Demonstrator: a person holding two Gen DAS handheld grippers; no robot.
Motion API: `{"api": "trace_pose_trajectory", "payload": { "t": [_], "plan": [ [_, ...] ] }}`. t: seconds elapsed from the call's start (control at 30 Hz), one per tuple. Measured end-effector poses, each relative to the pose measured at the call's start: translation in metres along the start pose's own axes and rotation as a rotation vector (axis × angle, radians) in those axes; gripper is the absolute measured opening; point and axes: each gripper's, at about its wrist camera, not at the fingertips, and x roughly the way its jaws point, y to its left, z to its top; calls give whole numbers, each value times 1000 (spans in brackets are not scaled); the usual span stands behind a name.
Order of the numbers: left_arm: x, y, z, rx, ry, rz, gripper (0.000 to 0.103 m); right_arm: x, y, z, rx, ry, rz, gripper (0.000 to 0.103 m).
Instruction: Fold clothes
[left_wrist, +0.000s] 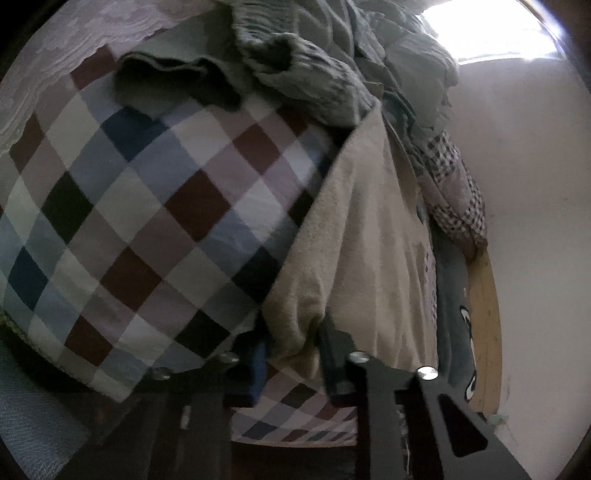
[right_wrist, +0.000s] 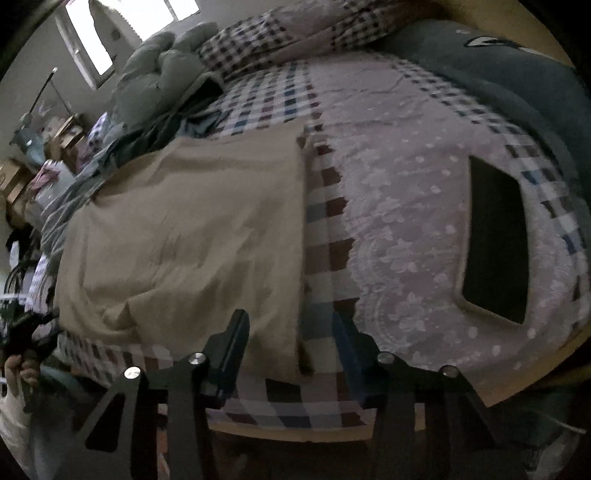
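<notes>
In the left wrist view, the left tongs (left_wrist: 291, 354) are seen pinching a bunched corner of the beige garment (left_wrist: 369, 236), which stretches away from them across the checked bedspread (left_wrist: 140, 206); the far end is hidden under the grey-green clothes pile (left_wrist: 295, 74). In the right wrist view, the right tongs (right_wrist: 291, 350) are spread, straddling the near corner of the garment (right_wrist: 192, 229), whose straight edge runs directly away from them. The dark flat object (right_wrist: 495, 240) beyond cannot be identified.

The beige garment (right_wrist: 184, 236) is soft, matt, slightly napped cloth. The checked bedsheet (left_wrist: 140, 206) looks like smooth woven cotton, the pale lace cover (right_wrist: 406, 229) embossed and textured. The black rectangular phone (right_wrist: 495, 240) is glossy; the wooden bed edge (left_wrist: 487, 332) is smooth.
</notes>
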Motion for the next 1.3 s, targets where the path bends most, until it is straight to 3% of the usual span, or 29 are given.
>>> {"api": "trace_pose_trajectory", "payload": {
  "t": [0.03, 0.1, 0.3, 0.53, 0.67, 0.7, 0.77, 0.8, 0.83, 0.97, 1.17, 1.3],
  "plan": [
    [0, -1, 0, 5, -7, 2, 14, 2, 2, 0, -15, 12, 3, 40],
    [-3, -1, 2, 2, -30, 8, 11, 7, 8, -1, -50, 33, 1, 3],
    [-21, 4, -2, -13, -95, 11, 9, -14, 5, 1, -86, 36, -60, 1],
    [-11, 18, 2, -39, -54, 37, 9, 2, -1, -2, -164, 130, -142, 0],
    [-5, 17, 6, -50, -43, 39, 21, 8, -3, 1, -139, 112, -208, 6],
    [-6, 19, 6, -61, -44, 28, 21, 6, -2, 2, -140, 97, -253, 18],
    [-8, 21, 6, -74, -50, 9, 28, 0, 5, 3, -161, 52, -361, 31],
    [-9, 22, 6, -76, -55, 4, 30, -5, 8, 3, -168, 25, -397, 43],
    [-11, 23, 5, -74, -61, 3, 35, -12, 12, 3, -174, -5, -428, 45],
    [-19, 35, 3, -86, -80, -30, 54, -27, 41, -2, -232, -113, -523, 49],
    [-21, 45, 6, -126, -96, -91, 60, -38, 50, 0, -161, -164, -688, 57],
    [-5, 38, 5, -86, -42, -91, 60, -53, 65, -5, -127, -213, -627, 57]
  ]
}}
